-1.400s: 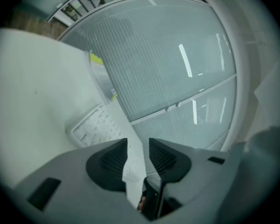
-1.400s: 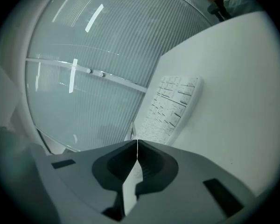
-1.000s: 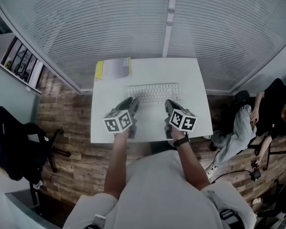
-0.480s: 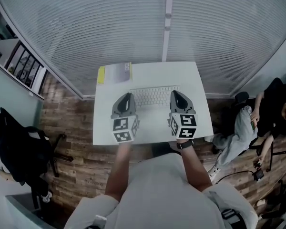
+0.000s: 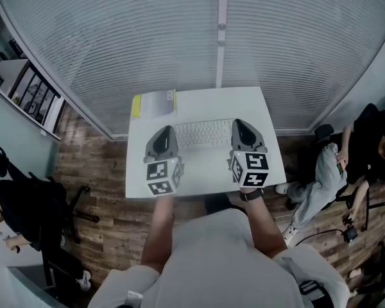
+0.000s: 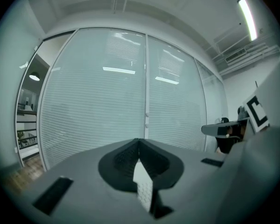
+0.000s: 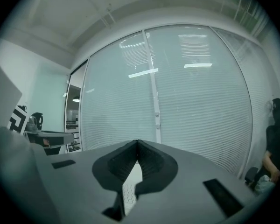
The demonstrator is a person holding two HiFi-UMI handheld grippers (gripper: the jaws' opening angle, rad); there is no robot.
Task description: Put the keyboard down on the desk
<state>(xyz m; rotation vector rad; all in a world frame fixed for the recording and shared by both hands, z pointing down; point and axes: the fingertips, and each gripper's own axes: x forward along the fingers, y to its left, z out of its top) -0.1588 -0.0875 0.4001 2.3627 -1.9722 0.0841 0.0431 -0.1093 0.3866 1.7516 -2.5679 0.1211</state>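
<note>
Well, the keyboard (image 5: 205,133) already lies flat on the desk (image 5: 199,175), toward its 12 o'clock edge. My left gripper (image 5: 164,132) has just been closing on nothing. My right gripper (image 5: 241,126) is clenched and empty too. They hang over the keyboard's 9 and 3 o'clock ends. The risk I see is a careless dip knocking it askew.

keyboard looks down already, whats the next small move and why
The keyboard lies flat on the desk and nothing grips it: the left tongs have just been closing on nothing, and the right tongs are shut and empty. So probably just draw both back from the desk; the placing looks done.
</note>
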